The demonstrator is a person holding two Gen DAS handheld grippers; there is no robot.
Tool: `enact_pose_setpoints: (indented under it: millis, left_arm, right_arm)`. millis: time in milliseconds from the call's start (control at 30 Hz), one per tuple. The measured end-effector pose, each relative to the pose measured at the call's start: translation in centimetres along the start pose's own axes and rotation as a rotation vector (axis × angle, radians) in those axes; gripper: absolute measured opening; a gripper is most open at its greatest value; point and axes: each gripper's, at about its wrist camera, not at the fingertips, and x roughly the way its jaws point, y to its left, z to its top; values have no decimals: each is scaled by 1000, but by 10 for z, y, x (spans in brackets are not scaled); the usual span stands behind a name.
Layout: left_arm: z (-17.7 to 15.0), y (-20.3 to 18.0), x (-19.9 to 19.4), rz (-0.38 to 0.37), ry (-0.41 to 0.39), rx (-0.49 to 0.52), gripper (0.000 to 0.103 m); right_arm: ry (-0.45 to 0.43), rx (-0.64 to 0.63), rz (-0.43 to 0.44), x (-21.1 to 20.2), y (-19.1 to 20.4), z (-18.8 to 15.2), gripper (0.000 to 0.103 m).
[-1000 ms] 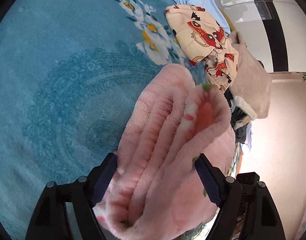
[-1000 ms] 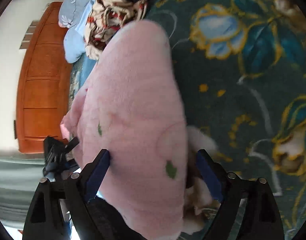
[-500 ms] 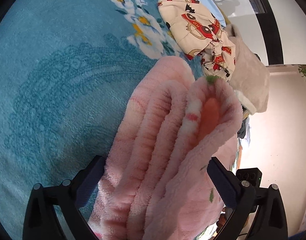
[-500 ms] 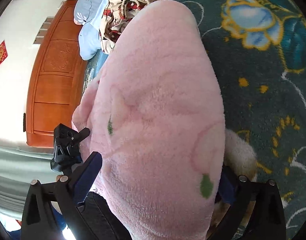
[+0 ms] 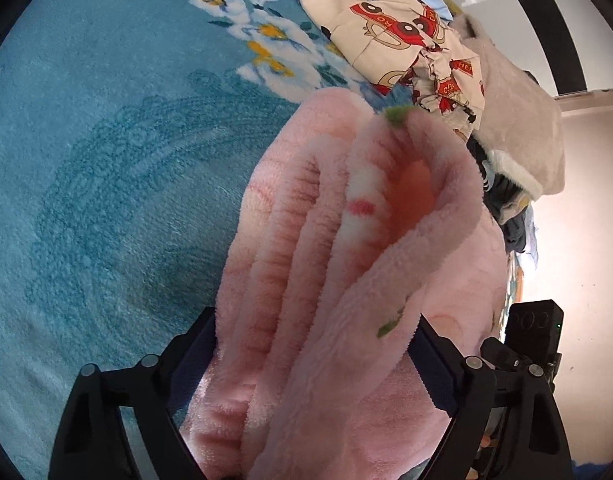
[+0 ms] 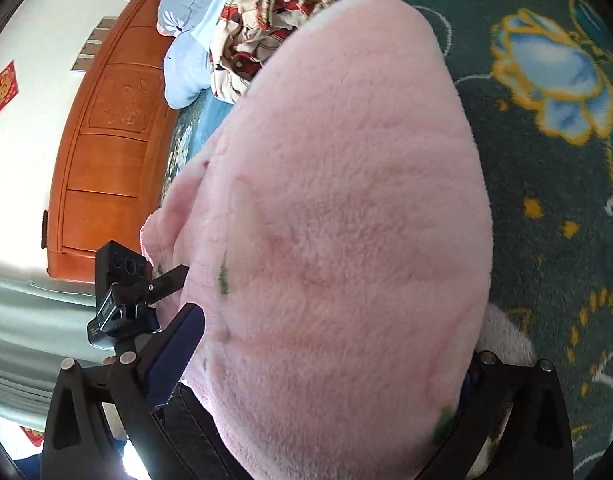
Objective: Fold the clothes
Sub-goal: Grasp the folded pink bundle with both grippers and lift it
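Note:
A folded pink fleece garment (image 5: 346,240) with small green and red marks lies as a thick bundle on the blue floral blanket (image 5: 106,160). My left gripper (image 5: 318,332) straddles its near end. Its jaws are closing, and both pads touch the fleece. In the right wrist view the same pink garment (image 6: 346,180) fills most of the picture. My right gripper (image 6: 332,338) stands at its widest around the bundle. The left pad sits just beside the fabric, and the right fingertip is hidden under the fleece.
Beyond the bundle lie a cream garment with red cartoon prints (image 5: 398,40), a beige fleece piece (image 5: 518,112) and a light blue garment (image 6: 190,68). A wooden headboard (image 6: 110,128) stands on the left. A dark green floral cover (image 6: 546,200) spreads to the right.
The left jaws spread wide off the bundle, then came back in onto it. The right jaws widened and moved closer, so the pink fleece fills more of that view.

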Motion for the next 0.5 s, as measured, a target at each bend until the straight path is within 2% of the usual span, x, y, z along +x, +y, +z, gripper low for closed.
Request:
enact_pose_setpoints:
  millis: [200,367,500]
  left_arm:
    - [-7,-4,1,43,-40,-15,89]
    - [-9,-5,0,68,-58,-57,89]
    - [-12,-9,-2,103,-68,-60,84]
  right_arm:
    - [39,-48,-46,9,9,1,103]
    - [17,-34,-44,11,10,-2,103]
    - [33,-52,-108,18,20,-1,103]
